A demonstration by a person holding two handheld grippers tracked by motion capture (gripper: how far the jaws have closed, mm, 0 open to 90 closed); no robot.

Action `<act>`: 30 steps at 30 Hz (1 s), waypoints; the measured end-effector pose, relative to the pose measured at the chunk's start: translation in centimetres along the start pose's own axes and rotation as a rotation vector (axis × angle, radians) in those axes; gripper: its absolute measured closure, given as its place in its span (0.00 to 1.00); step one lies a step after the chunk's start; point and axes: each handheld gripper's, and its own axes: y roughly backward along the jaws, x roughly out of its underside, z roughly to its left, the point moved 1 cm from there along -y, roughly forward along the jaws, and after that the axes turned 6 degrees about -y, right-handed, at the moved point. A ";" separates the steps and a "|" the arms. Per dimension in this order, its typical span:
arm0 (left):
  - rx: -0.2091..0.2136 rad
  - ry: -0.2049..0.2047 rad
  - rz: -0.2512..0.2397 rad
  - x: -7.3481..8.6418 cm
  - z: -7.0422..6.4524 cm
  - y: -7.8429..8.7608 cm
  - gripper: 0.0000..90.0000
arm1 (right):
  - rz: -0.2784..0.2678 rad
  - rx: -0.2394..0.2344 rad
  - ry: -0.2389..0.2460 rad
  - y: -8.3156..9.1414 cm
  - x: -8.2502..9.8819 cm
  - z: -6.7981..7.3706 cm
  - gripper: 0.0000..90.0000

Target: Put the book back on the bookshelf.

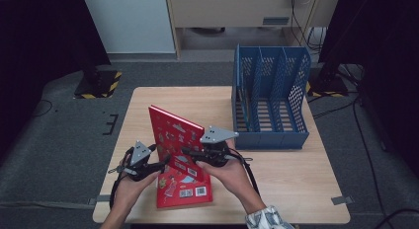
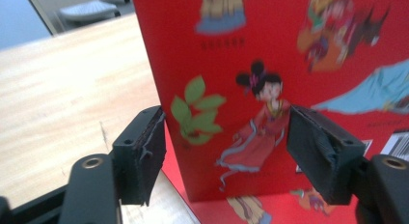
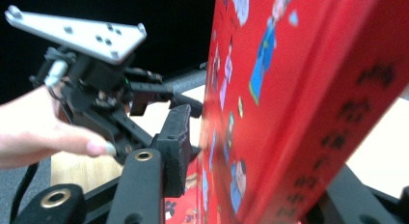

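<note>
Right tongs (image 1: 190,153) clasp the upright red book (image 1: 174,135), one pad hidden behind it; left tongs (image 1: 165,162) gape apart.

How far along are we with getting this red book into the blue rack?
Done: the book stands on edge, and the rack's leftmost slot already seems to hold something. In hand: the right gripper clamps the book near its spine, and the left gripper is open by the cover. Left: carrying the book over and slotting it in.
</note>
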 end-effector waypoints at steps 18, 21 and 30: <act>-0.029 0.046 0.044 1.0 -1.4 -1.5 0.13 | -0.035 -0.002 -0.003 -0.1 -2.1 0.1 0.60; -0.037 0.052 0.040 1.0 -1.4 -1.8 0.14 | -0.036 -0.005 0.004 -0.2 -2.3 0.2 0.60; -0.024 0.060 0.036 0.9 -1.0 -2.1 0.14 | -0.072 -0.001 0.011 -0.3 -2.6 -0.1 0.57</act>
